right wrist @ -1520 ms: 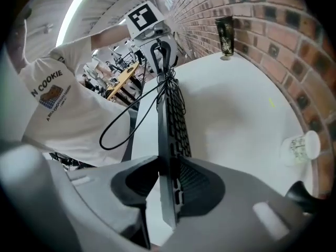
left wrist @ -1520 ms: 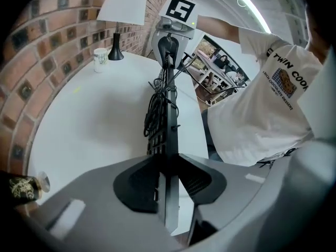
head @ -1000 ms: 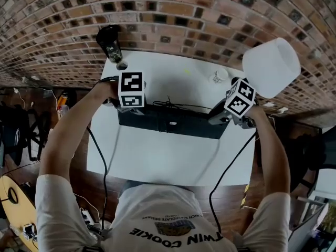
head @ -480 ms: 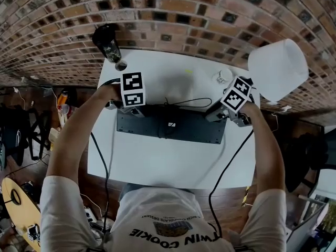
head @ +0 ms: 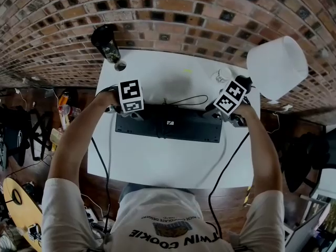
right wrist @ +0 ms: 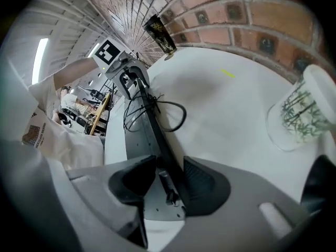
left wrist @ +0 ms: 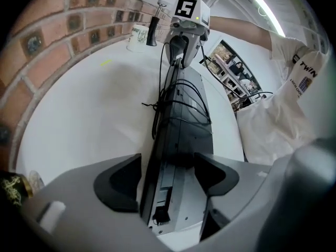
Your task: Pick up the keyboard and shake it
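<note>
- The keyboard (head: 168, 124) lies lengthwise across the middle of the white table (head: 157, 161). It is parallel to the far edge, and its label-bearing underside faces the head camera.
- The left gripper (head: 124, 112) sits at the keyboard's left end and the right gripper (head: 218, 114) at its right end, so each could carry half of the long, stiff body.
- In the left gripper view the left gripper (left wrist: 168, 178) is letting go. Its jaws are spreading, and the keyboard's end (left wrist: 176, 140) is between them with a clear gap beside one pad.
- In the right gripper view the right gripper (right wrist: 167, 185) is also spreading its jaws. The keyboard's thin edge (right wrist: 152, 135) runs between the pads, and the left pad is plainly off it.
- With both sets of jaws loosening, the table appears to bear the keyboard's weight, so it looks released rather than grasped.
- The keyboard's cable (head: 185, 101) is coiled in a loose bundle on the far side of the keyboard. There it lies clear of both grippers.
- A patterned cup (right wrist: 299, 114) stands near the far right corner and a dark bottle (head: 107, 43) at the far left corner. Both are well apart from the keyboard and outside the span it would swing through.
- To shake it, both grippers would need to close on its ends again.
</note>
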`<state>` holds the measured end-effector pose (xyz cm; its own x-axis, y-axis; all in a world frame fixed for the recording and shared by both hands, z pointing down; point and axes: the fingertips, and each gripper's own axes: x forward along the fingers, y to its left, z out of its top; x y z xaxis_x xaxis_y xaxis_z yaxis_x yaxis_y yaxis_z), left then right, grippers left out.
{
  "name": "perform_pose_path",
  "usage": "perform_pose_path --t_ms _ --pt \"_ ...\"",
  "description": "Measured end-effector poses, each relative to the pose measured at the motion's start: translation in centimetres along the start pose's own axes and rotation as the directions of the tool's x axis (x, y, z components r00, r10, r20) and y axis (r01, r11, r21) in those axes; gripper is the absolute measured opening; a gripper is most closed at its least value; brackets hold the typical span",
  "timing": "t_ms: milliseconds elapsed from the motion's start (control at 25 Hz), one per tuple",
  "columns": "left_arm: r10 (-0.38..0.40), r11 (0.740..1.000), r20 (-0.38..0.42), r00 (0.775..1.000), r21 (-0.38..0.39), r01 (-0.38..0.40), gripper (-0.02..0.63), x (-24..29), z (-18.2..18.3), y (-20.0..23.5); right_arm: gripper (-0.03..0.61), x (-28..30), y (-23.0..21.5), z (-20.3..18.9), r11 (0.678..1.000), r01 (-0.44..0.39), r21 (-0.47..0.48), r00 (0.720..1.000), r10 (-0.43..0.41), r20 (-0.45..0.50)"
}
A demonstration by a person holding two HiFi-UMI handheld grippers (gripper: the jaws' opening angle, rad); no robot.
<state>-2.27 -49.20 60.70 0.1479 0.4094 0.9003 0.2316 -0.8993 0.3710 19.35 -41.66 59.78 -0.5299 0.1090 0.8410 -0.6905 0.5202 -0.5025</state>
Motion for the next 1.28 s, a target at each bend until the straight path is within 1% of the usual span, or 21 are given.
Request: perform_pose_path --t_ms 80,120,280,360,440,600,720,840,1000,1080,1160,1280 --pt "0.062 0.998 0.002 0.998 0.008 -0.062 0.366 -0.3 -0.2 0.5 0.155 -0.2 -0.3 0.1 0.999 0.047 -0.019 0.999 -0.047 0.011" --pt "0.092 0.996 0.003 0.996 0.012 -0.092 0.368 -0.5 -0.3 0.7 0.155 -0.4 -0.5 0.2 0.997 0.073 -0.027 0.997 -0.072 0.021" --pt "0.2 0.979 0.01 0.98 0.032 -0.2 0.364 -1.2 -0.1 0.8 0.155 -1.7 -0.7 0.6 0.984 0.166 -0.057 0.984 -0.162 0.068" --pt "0.258 0.965 0.021 0.966 0.041 -0.259 0.325 -1.6 0.1 0.6 0.155 -2.3 -0.4 0.9 0.974 0.212 -0.082 0.974 -0.203 0.102" --pt "0.325 0.944 0.034 0.945 0.049 -0.326 0.262 -2.0 0.3 0.3 0.155 -3.0 0.2 1.2 0.957 0.266 -0.116 0.958 -0.249 0.142" --pt "0.457 0.887 0.068 0.887 0.042 -0.46 0.194 -3.3 1.6 -1.2 0.155 -4.0 1.8 0.8 0.921 0.36 -0.148 0.921 -0.326 0.212" --pt "0.531 0.845 0.129 0.838 -0.009 -0.534 0.135 -4.1 3.2 -3.3 0.15 -4.5 3.4 0.0 0.898 0.41 -0.16 0.896 -0.364 0.255" --pt "0.566 0.824 0.185 0.804 -0.09 -0.559 0.075 -3.8 4.6 -6.2 0.141 -4.7 5.2 -0.8 0.878 0.451 -0.157 0.867 -0.39 0.31" --pt "0.6 0.8 0.229 0.766 -0.177 -0.574 0.023 -2.5 5.7 -10.5 0.13 -4.4 8.0 -1.7 0.865 0.468 -0.18 0.85 -0.384 0.36" --pt "0.616 0.787 0.249 0.747 -0.22 -0.576 0.011 -1.8 6.1 -12.6 0.121 -4.1 9.5 -2.1 0.861 0.47 -0.192 0.845 -0.375 0.382" --pt "0.631 0.775 0.26 0.731 -0.245 -0.582 0.005 -1.0 6.5 -14.6 0.112 -3.9 11.0 -2.5 0.86 0.472 -0.192 0.834 -0.366 0.412" --pt "0.663 0.747 0.282 0.693 -0.298 -0.594 0.005 -0.4 7.1 -17.3 0.086 -3.4 13.8 -2.9 0.855 0.478 -0.201 0.819 -0.351 0.453"
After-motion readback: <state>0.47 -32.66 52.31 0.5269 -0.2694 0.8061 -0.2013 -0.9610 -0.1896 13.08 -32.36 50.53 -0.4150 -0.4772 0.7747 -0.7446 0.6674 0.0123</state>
